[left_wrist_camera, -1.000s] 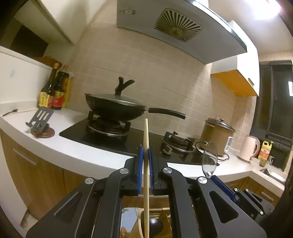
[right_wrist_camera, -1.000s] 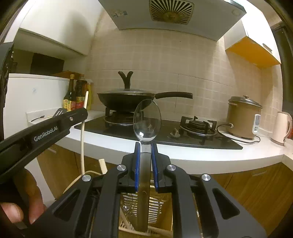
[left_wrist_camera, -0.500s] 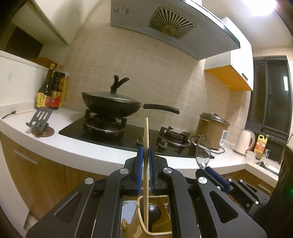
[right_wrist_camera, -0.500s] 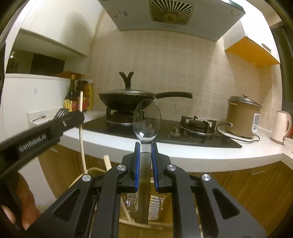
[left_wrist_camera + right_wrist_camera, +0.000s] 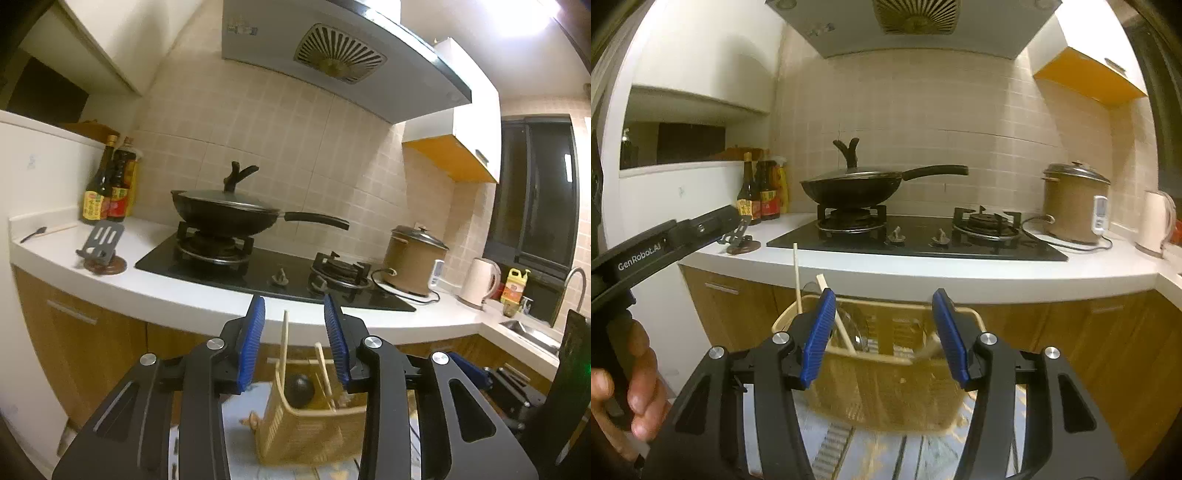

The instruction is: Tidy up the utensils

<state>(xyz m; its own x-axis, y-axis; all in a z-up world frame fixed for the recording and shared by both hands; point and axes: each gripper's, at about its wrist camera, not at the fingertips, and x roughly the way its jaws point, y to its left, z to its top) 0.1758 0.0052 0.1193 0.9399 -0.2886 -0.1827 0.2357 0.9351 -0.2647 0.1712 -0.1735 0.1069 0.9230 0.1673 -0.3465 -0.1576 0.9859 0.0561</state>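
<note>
A tan slatted utensil basket [image 5: 310, 424] [image 5: 886, 373] stands low in front of both grippers. In the left wrist view, my left gripper [image 5: 294, 328] is open and empty above it; a wooden chopstick [image 5: 283, 343] stands in the basket between the blue pads, with a second stick [image 5: 324, 369] and a dark ladle bowl [image 5: 300, 386] beside it. In the right wrist view, my right gripper [image 5: 884, 325] is open and empty over the basket; a clear spoon [image 5: 851, 325] and chopsticks [image 5: 796, 277] rest inside. The left gripper's body [image 5: 657, 247] shows at left.
A white counter [image 5: 923, 273] holds a black hob [image 5: 916, 240] with a lidded wok [image 5: 860, 184], sauce bottles [image 5: 761, 195], a slotted stand [image 5: 101, 247], a brown rice cooker [image 5: 1075, 206] and a kettle [image 5: 478, 282]. Wooden cabinet doors [image 5: 1089, 343] lie below.
Both grippers have opened. The chopstick dropped out of the left one and the clear spoon out of the right one; both now stand in the basket.
</note>
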